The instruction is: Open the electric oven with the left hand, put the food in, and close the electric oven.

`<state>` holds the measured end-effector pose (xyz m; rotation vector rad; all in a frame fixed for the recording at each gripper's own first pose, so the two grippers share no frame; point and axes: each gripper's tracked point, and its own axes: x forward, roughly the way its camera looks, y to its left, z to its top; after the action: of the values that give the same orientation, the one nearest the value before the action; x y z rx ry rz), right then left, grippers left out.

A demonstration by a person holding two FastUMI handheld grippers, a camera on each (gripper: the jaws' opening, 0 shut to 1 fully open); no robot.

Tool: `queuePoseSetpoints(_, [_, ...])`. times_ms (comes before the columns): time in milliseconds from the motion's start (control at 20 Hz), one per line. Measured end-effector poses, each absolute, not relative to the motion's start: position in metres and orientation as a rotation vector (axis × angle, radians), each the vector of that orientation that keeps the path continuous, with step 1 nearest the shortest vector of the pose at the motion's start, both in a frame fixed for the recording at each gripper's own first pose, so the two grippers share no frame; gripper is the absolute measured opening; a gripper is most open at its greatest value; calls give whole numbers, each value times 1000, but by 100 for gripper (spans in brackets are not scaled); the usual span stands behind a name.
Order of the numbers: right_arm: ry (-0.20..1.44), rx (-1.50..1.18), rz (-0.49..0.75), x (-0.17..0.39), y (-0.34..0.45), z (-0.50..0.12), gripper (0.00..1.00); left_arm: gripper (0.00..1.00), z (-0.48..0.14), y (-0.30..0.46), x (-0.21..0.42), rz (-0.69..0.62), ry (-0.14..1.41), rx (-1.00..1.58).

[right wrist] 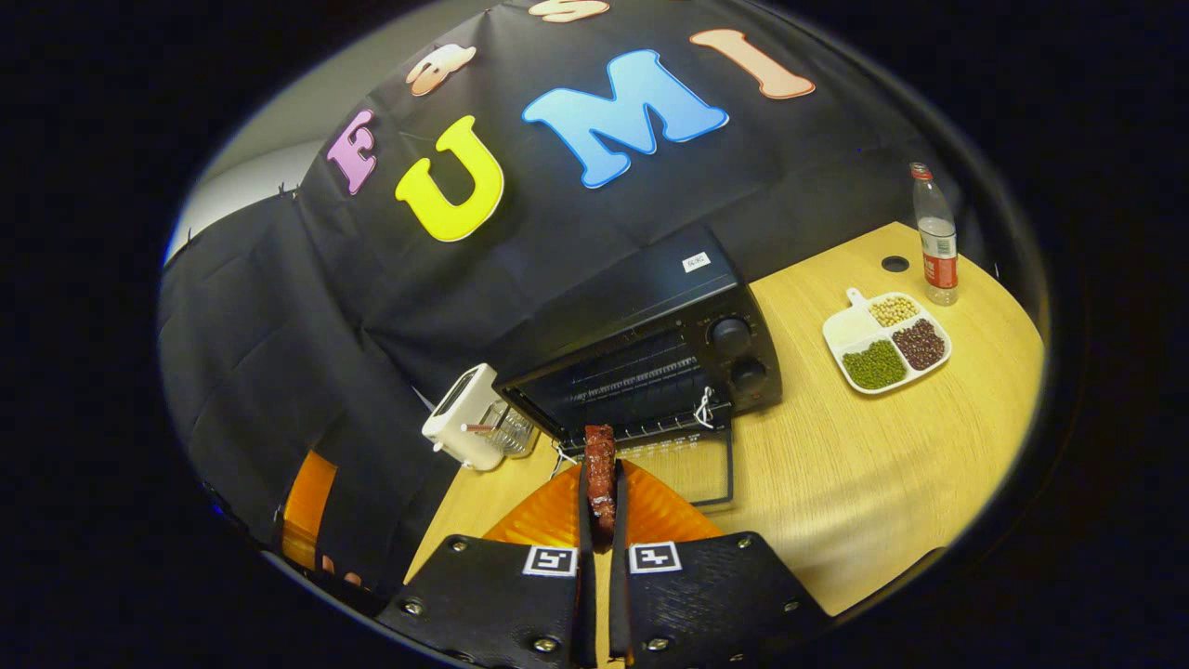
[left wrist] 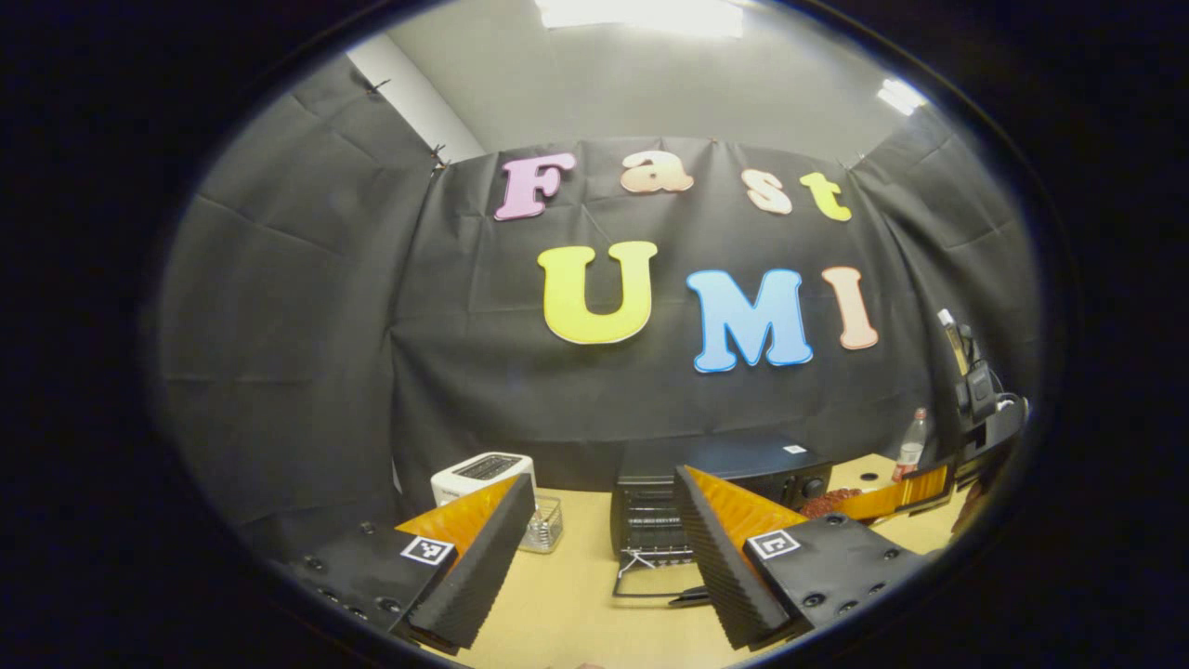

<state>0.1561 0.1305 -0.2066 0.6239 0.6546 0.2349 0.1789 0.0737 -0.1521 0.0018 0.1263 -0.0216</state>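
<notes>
The black electric oven [right wrist: 650, 307] stands on the wooden table [right wrist: 836, 483] with its glass door [right wrist: 687, 469] folded down flat in front. My right gripper [right wrist: 602, 472] is shut on a reddish-brown strip of food [right wrist: 600, 451], held upright just before the open door. In the left gripper view the same oven [left wrist: 743, 460] shows its wire rack [left wrist: 650, 520] and lowered door [left wrist: 646, 581]. My left gripper [left wrist: 604, 481] hovers open in front of it with nothing between its fingers. The right gripper [left wrist: 906, 492] appears farther off at the right.
A white toaster [right wrist: 460, 418] and a small clear holder [right wrist: 511, 429] sit left of the oven. To its right lie a divided plate of beans [right wrist: 887, 344] and a plastic bottle [right wrist: 934, 237]. Black cloth walls close the back and left.
</notes>
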Motion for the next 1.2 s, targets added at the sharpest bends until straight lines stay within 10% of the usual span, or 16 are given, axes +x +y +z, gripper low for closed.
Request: queuePoseSetpoints(1200, [583,609,160,312,191,-295,7,100,-204,141,246,-18,213,42])
